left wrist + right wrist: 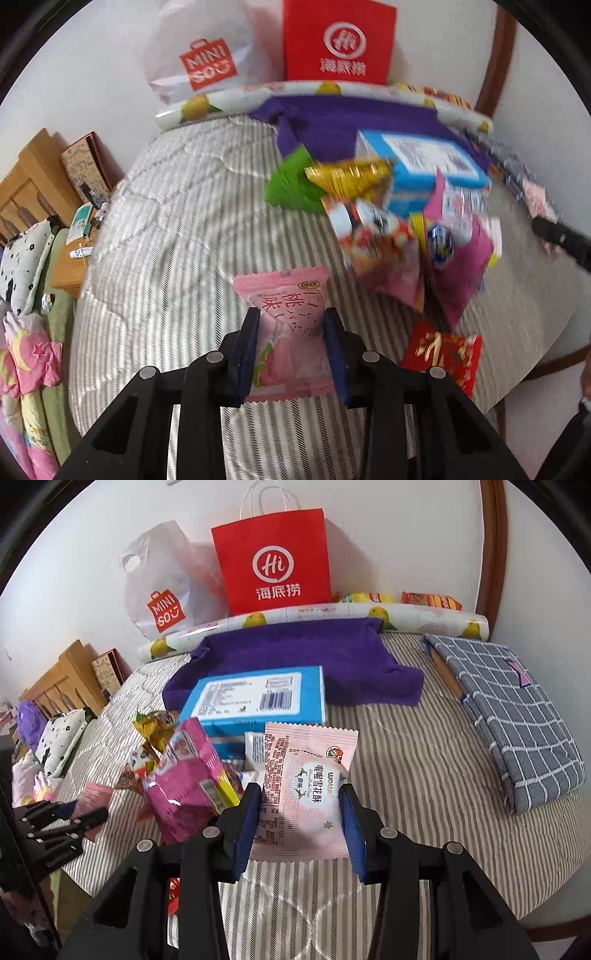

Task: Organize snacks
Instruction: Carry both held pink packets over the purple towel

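While the left gripper (291, 328) is pinching a pink peach-flavour packet (286, 317) between its blue pads, the left wrist view is showing the heap of snacks (399, 229) blurring at two o'clock, on the striped bed cover (177, 236). The pads are pressing on the packet's soft middle, so the slick film is likely sliding out if the hand is swinging fast. A red sachet (443, 354) is lying just beside the right-hand finger at three o'clock, where it is risking being dragged along.

In the right wrist view, the right gripper (301, 812) is clamping a pale pink snowflake-crisp packet (306, 790) by its sides, with the blue box (255, 698) at eleven o'clock on the purple cloth (295, 653). The left gripper (85, 818) is hovering at nine o'clock, near the magenta bag (184, 790). With both hands working close to the heap, the fingers are liable to be knocking loose packets across the bed, or crushing the brittle crisp.
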Demonstrator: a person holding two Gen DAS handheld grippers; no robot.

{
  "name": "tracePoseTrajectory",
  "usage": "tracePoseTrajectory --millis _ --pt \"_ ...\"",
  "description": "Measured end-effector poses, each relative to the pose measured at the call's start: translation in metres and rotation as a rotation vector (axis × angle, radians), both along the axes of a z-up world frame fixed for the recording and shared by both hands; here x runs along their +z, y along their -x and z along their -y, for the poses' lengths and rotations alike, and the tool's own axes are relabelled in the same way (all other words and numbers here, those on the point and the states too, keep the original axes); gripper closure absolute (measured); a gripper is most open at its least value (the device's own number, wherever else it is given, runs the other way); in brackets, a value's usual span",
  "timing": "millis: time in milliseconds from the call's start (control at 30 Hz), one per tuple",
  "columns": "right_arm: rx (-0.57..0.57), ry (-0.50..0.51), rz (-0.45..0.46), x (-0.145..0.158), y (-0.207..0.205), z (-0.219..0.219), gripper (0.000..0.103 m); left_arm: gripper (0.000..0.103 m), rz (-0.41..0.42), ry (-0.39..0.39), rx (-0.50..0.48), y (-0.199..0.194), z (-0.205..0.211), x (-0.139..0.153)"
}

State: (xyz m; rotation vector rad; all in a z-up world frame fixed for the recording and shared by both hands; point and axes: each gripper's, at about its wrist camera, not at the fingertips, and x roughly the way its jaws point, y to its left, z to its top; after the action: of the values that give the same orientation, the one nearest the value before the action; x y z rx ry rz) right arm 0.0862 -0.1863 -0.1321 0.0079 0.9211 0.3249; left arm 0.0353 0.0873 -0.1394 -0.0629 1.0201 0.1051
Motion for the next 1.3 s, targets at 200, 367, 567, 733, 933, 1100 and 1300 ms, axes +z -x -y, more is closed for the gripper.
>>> tracePoseTrajectory --millis 200,367,567,733,933,1100,1300 --pt "0.012 -0.024 0.028 0.016 -0.011 -0.006 0.06 0.071 0.073 0.086 -0.037 -0.01 0.002 0.035" --pt "0.003 -0.016 0.051 0.029 -0.026 -0.01 0.06 0.071 0.123 0.136 -0.086 -0.031 0.018 0.061" --pt "-0.022 -0.018 0.058 0.039 -0.053 -0.008 0.06 0.071 0.15 0.154 -0.127 -0.067 0.034 0.076" --pt "-0.055 -0.022 0.061 0.04 -0.081 -0.006 0.06 0.071 0.139 0.179 -0.17 -0.097 0.049 0.075" --pt "-0.078 -0.011 0.061 0.037 -0.113 -0.005 0.06 0.071 0.142 0.178 -0.205 -0.134 0.056 0.079" --pt "-0.073 -0.012 0.064 0.04 -0.141 -0.01 0.06 0.071 0.149 0.171 -0.216 -0.161 0.058 0.084" --pt "-0.06 -0.021 0.08 0.045 -0.176 -0.018 0.06 0.071 0.139 0.146 -0.218 -0.196 0.055 0.082"
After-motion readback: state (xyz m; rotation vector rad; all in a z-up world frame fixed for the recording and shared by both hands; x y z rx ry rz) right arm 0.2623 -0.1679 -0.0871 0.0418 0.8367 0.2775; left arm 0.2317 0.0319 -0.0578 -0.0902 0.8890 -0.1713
